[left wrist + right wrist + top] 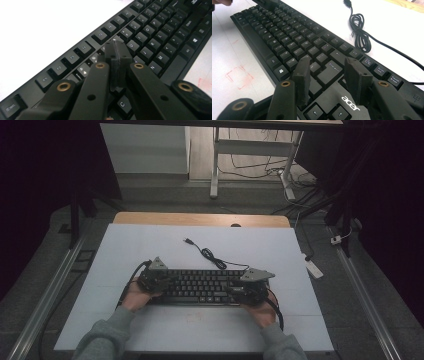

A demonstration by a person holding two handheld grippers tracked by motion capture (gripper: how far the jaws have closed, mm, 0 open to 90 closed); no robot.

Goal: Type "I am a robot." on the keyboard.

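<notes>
One black keyboard (200, 286) lying mid-table (150, 245), one coiled cable (212, 256) just behind it, two grippers over its ends, left gripper (117, 51) jaws together above the keys, right gripper (329, 72) jaws apart, empty

floor (165, 195): grey, dim | white desk legs (215, 165) | cables (260, 167)

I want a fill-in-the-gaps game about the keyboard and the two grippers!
1. The left gripper has its jaws ____ over the keyboard.
2. The right gripper has its jaws ____, above the Enter key.
3. The brand printed on the keyboard is ____.
4. The bundled cable lies on the ____ table.

Missing words: shut; open; acer; white
</notes>
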